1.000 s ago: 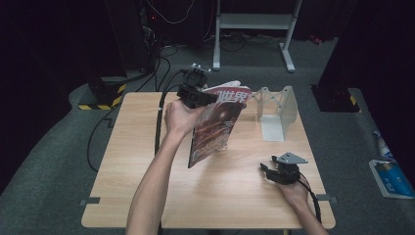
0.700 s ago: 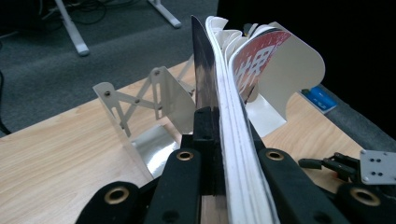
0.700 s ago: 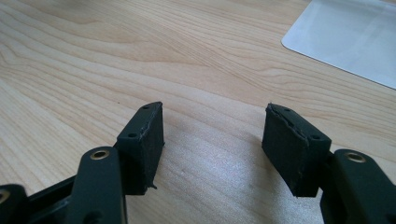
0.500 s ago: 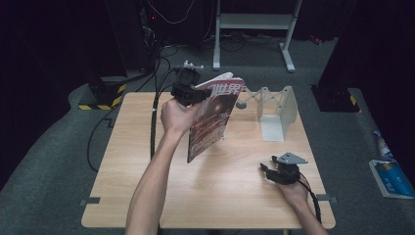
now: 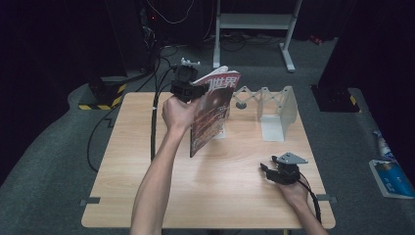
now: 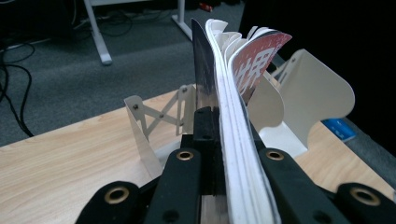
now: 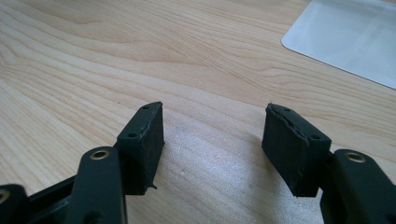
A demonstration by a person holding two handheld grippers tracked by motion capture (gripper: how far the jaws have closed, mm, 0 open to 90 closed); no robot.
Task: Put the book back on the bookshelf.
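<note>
A magazine (image 5: pixel 210 110) with a red and dark cover hangs upright above the table, held by its spine edge in my left gripper (image 5: pixel 188 88). In the left gripper view the magazine (image 6: pixel 233 116) runs edge-on between the two black jaws, and my left gripper (image 6: pixel 224 140) is shut on it. A white expandable book rack (image 5: pixel 274 110) stands just behind and right of the magazine; the rack (image 6: pixel 308 102) rises behind its pages. My right gripper (image 5: pixel 276 171) rests low at the table's front right. Its jaws stand apart over bare wood, so my right gripper (image 7: pixel 212 135) is open and holds nothing.
The wooden table (image 5: pixel 122 161) has free room on its left half and front. Black cables (image 5: pixel 154 122) trail over the back left edge. A white metal stand (image 5: pixel 254 24) is on the floor behind, and a blue packet (image 5: pixel 391 176) lies on the floor at right.
My left hand has tilted the magazine more upright and drawn it slightly left and back. The right gripper has stayed where it was.
</note>
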